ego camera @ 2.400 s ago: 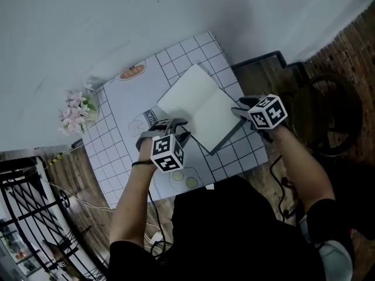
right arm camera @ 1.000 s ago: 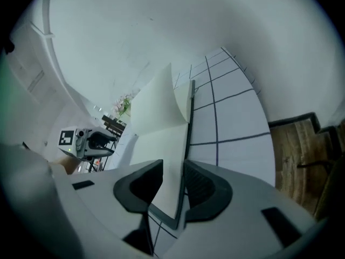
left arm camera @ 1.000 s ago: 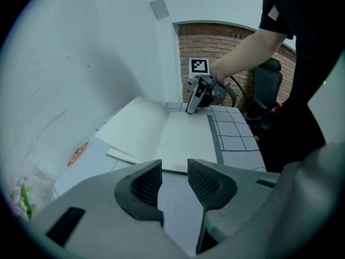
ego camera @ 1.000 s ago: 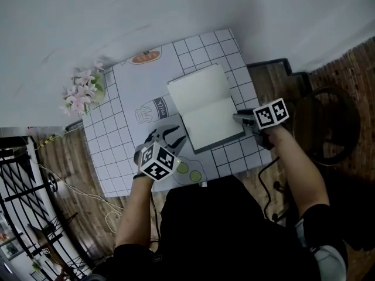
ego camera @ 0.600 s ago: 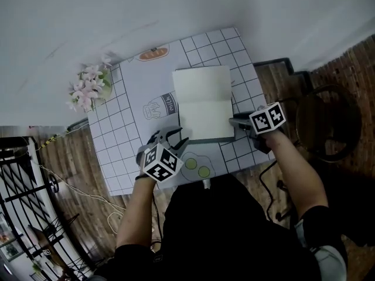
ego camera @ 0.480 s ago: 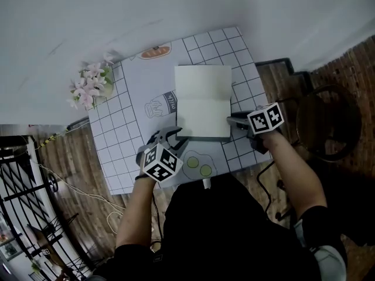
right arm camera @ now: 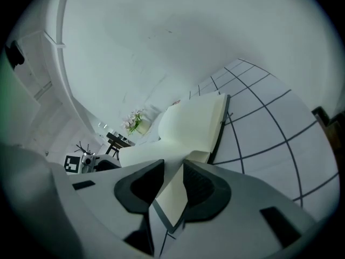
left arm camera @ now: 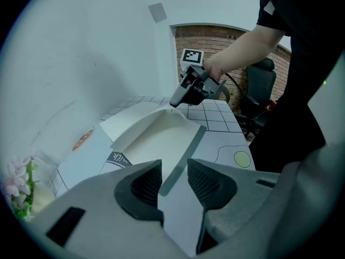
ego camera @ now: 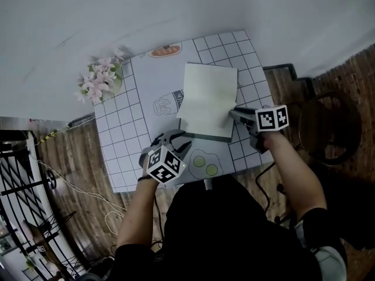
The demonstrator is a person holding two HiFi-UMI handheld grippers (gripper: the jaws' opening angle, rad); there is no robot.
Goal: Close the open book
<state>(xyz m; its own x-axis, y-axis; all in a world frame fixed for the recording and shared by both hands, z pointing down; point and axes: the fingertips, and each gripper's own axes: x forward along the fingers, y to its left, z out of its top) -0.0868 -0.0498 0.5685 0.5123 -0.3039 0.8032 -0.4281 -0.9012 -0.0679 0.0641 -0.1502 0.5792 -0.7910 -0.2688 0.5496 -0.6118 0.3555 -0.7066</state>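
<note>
Head view: open book (ego camera: pixel 208 100) on the gridded table (ego camera: pixel 132 130), right-hand side raised | right gripper (ego camera: pixel 236 114): fingers clamped on the book's right edge | left gripper (ego camera: pixel 179 138): fingers apart, empty, near book's near-left corner | flowers (ego camera: pixel 99 81): table's far-left corner

Table (ego camera: pixel 146 81): small, square, white top with a black grid. Prints on the top: bread (ego camera: pixel 166 52) at far edge, milk carton (ego camera: pixel 167 104) left of centre, fried eggs (ego camera: pixel 205 163) at near edge. Lying on it: open book (ego camera: pixel 208 98), right of centre, blank pages up, right-hand side lifted off the top. Pink flowers (ego camera: pixel 99 78) at far-left corner.
</note>
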